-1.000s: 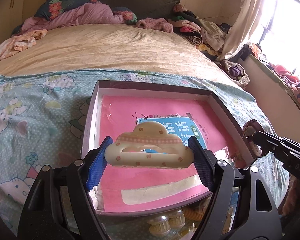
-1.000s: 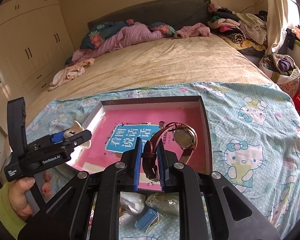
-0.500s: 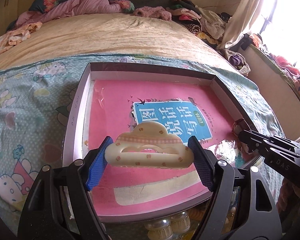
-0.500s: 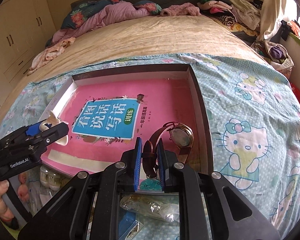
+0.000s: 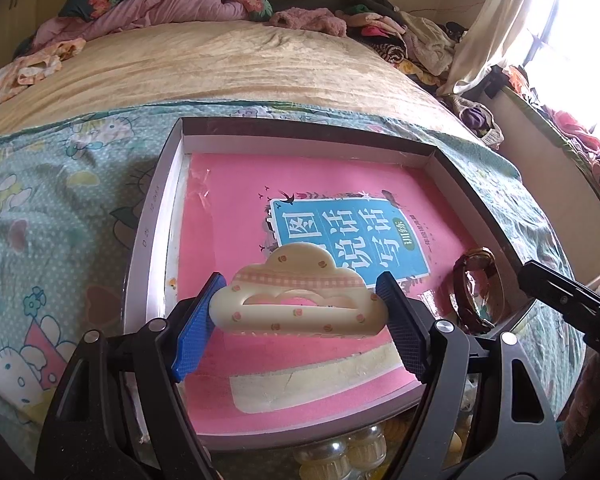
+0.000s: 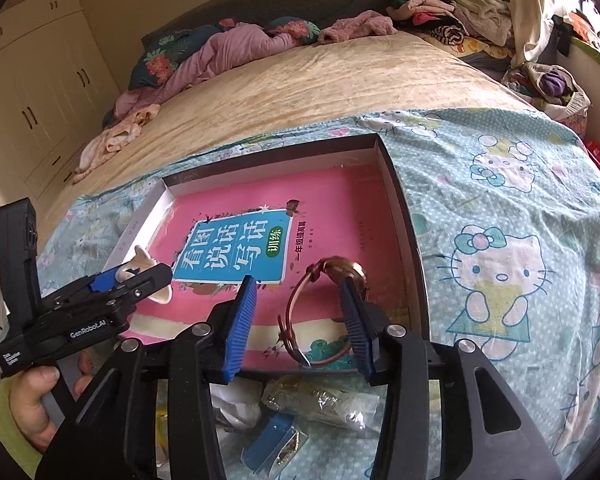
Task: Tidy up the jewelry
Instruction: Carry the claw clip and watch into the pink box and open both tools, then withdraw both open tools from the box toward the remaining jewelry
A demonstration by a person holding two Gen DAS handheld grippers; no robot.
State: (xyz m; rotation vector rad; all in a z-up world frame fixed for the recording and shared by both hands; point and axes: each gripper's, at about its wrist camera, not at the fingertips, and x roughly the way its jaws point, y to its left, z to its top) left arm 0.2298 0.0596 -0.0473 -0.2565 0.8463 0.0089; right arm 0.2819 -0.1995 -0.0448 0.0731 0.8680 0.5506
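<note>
watch [image 6: 332,304] now lies in the shallow box [image 6: 406,240], on the pink book [image 6: 332,200] near the right wall; we judge that item placed. our right gripper [image 6: 298,318] stands spread wide, fingers either side of the strap, gripping nothing. our left gripper [image 5: 296,314] clamps the cloud-shaped hair clip [image 5: 300,300] by its ends, held above the book's near-left part, not yet set down. loose packets [image 6: 320,400] on the sheet, in front of the box, look left to sort.
</note>
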